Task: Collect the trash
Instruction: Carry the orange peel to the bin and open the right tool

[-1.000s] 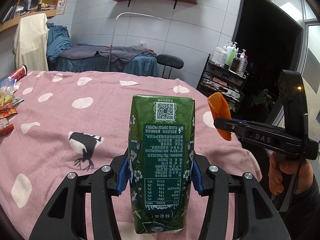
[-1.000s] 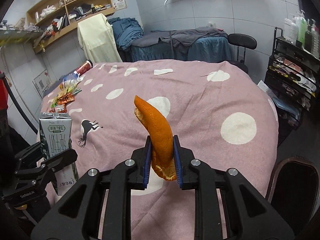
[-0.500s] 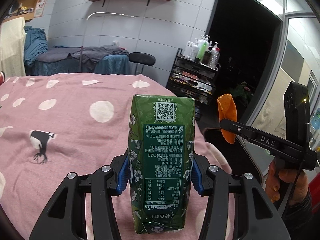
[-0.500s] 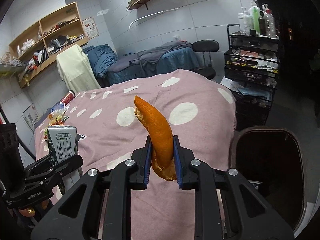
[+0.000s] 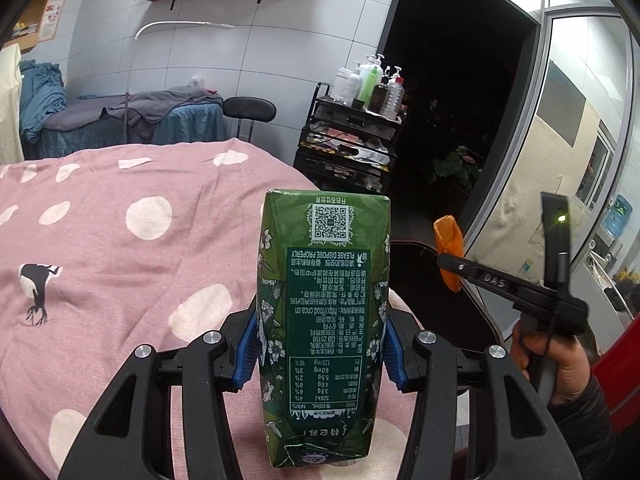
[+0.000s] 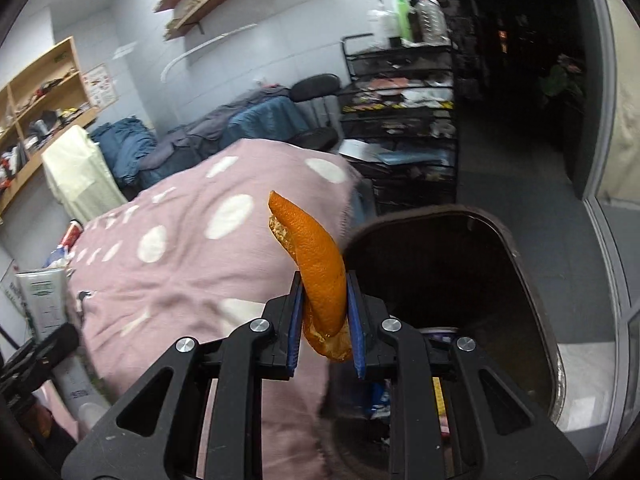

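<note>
My left gripper [image 5: 318,354] is shut on a green drink carton [image 5: 322,320], held upright above the pink polka-dot tablecloth [image 5: 120,248]. My right gripper [image 6: 324,320] is shut on a curved strip of orange peel [image 6: 316,264]. It hangs at the table's edge, beside the rim of a dark open trash bin [image 6: 452,292]. The right gripper also shows in the left wrist view [image 5: 452,266], with the peel [image 5: 449,240]. The carton shows at the left of the right wrist view [image 6: 44,300].
A black wire rack with bottles [image 5: 360,128] stands past the table. A chair [image 5: 249,110] and a bed with blue and grey cloth [image 5: 120,120] are behind. A glass door [image 5: 560,160] is at right. Some trash lies inside the bin [image 6: 380,396].
Both grippers have swung right, off the middle of the table toward its right edge. The trash bin has come into full view under the right gripper. Both keep their hold.
</note>
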### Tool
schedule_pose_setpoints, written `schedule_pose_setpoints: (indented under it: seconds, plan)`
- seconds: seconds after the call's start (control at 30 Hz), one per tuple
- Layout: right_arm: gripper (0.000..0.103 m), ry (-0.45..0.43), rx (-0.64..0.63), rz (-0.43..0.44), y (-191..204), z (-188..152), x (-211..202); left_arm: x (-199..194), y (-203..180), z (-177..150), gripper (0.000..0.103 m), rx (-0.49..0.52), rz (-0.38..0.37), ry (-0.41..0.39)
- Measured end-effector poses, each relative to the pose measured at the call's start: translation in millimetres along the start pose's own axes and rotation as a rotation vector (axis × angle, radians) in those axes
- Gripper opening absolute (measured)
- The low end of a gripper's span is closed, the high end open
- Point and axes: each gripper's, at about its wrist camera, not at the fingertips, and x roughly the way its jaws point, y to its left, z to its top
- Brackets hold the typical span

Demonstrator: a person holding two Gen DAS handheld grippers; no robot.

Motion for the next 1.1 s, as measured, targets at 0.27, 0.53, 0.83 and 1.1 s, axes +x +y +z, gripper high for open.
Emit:
schedule_pose_setpoints:
  seconds: [0.27,0.53,0.83,1.1]
  plan:
    - [0.022,0.086,0.071,-0.087,-40.1,-11.6,39.4,10.7,-6.4,0.6,0.05,0.018,-0.009,0.021]
    - [0.064,0.082,0.127,-0.133,-53.7,-26.3,46.1,17.2,-14.8,0.1,0.05,0.046,-0.018,0.034]
    - [0.079,-0.017,0.149,-0.161,-53.2,-33.6,13.4,29.0,-27.9,3.5,0.05,0.074,-0.053,0.054]
    - [0.094,-0.237,0.176,-0.182,-45.9,-28.3,-37.3,55.9,-51.2,11.8,0.05,0.096,-0.114,0.105]
